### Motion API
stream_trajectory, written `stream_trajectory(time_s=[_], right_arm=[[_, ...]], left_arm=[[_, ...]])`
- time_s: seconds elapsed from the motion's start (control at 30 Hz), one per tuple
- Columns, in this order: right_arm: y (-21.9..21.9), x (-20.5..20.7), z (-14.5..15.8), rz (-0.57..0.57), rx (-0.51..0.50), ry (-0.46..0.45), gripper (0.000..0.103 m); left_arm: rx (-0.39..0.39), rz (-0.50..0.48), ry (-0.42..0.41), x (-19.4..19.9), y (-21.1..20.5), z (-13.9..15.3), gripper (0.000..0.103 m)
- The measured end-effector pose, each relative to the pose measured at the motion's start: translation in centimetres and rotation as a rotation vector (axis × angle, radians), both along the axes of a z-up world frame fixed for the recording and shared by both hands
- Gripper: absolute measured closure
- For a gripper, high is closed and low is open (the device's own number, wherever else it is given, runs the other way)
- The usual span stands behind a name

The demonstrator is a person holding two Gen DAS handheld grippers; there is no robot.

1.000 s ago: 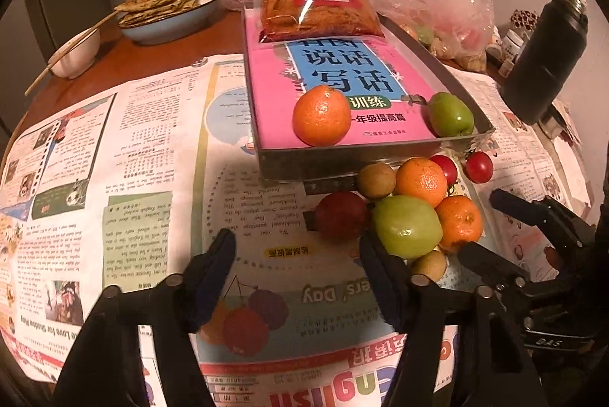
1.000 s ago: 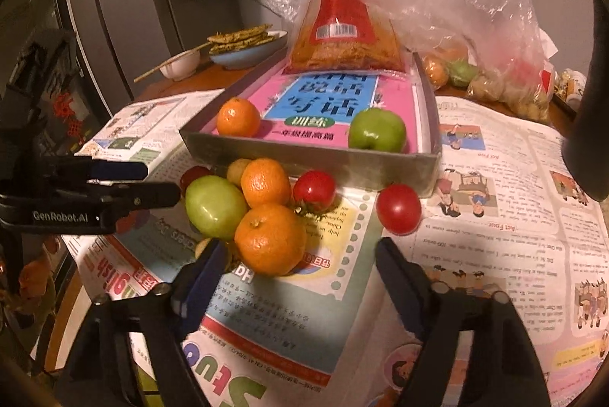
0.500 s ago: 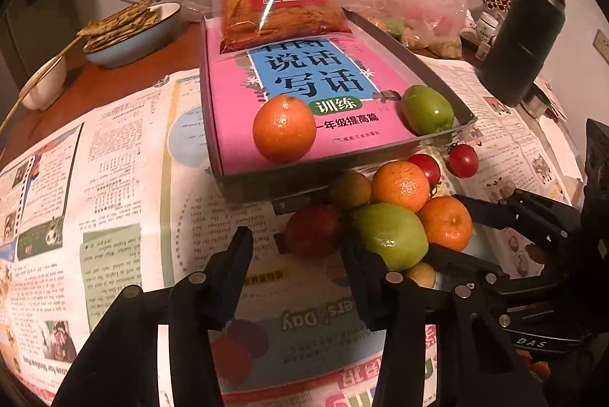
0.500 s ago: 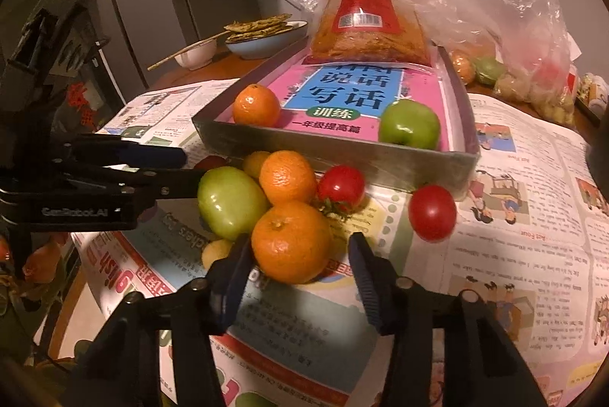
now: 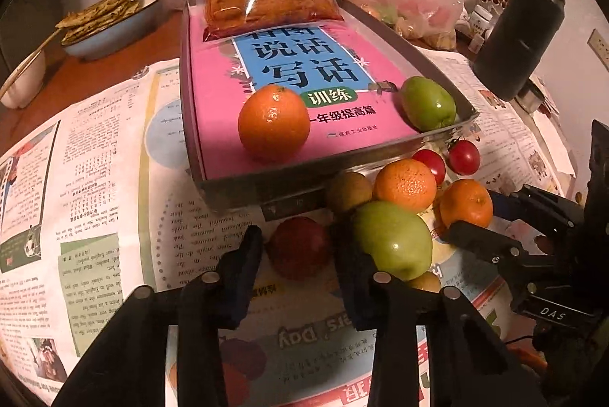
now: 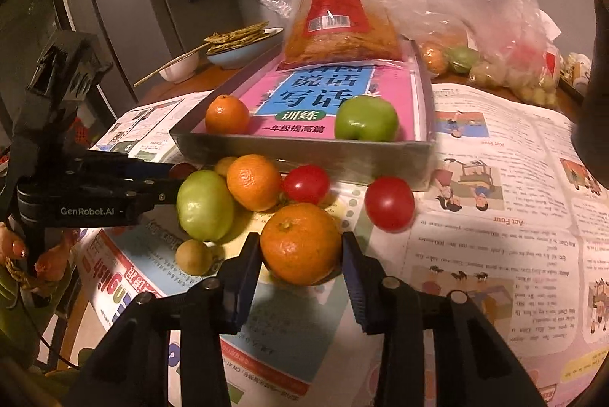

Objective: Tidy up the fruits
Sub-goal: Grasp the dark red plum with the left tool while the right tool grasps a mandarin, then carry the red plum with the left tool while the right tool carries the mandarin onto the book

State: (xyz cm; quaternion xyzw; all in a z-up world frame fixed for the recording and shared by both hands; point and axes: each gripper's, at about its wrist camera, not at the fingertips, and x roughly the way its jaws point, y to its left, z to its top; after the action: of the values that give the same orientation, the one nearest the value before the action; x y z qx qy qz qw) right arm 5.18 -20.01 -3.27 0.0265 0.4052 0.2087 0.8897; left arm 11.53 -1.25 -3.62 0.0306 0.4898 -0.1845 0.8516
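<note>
Partly behind our left gripper (image 5: 295, 247), jaws closing around it, a dim round red fruit (image 5: 298, 247); right gripper (image 6: 302, 251) jaws closing around a round orange tangerine (image 6: 300, 243), stem up.

A home kitchen or dining corner: beyond the fingers a brown wooden bench (image 5: 114, 64) is spread with printed newspaper sheets (image 5: 95, 178). A blue bowl of flatbreads (image 6: 239, 43) and a white bowl with chopsticks (image 6: 179, 66) sit far left of them. A tall grey refrigerator (image 6: 110, 7) stands behind, a dark steel flask (image 5: 519, 37) far right, and crumpled clear plastic grocery bags (image 6: 475, 7) ahead.
</note>
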Motion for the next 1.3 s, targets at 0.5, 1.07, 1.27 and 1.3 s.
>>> stream_trajectory(time_s=[0.5, 1.07, 1.27, 1.3], right_arm=[[0.3, -0.2, 0.1, -0.014, 0.004, -0.022, 0.061], [-0.5, -0.5, 2.5, -0.034, 0.035, -0.081, 0.061], [-0.3, -0.2, 3.1, -0.03, 0.038, -0.096, 0.061], [-0.3, -0.1, 3.3, -0.029, 0.04, -0.099, 0.061]], left_arm=[[-0.015, 0.028, -0.021, -1.0, 0.4, 1.0, 0.07], [-0.018, 0.021, -0.072, -1.7, -0.4, 3.6, 0.07], [-0.02, 0.024, -0.081, -1.5, -0.7, 4.2, 0.07], [-0.021, 0.024, -0.083, -1.5, -0.7, 4.3, 0.07]])
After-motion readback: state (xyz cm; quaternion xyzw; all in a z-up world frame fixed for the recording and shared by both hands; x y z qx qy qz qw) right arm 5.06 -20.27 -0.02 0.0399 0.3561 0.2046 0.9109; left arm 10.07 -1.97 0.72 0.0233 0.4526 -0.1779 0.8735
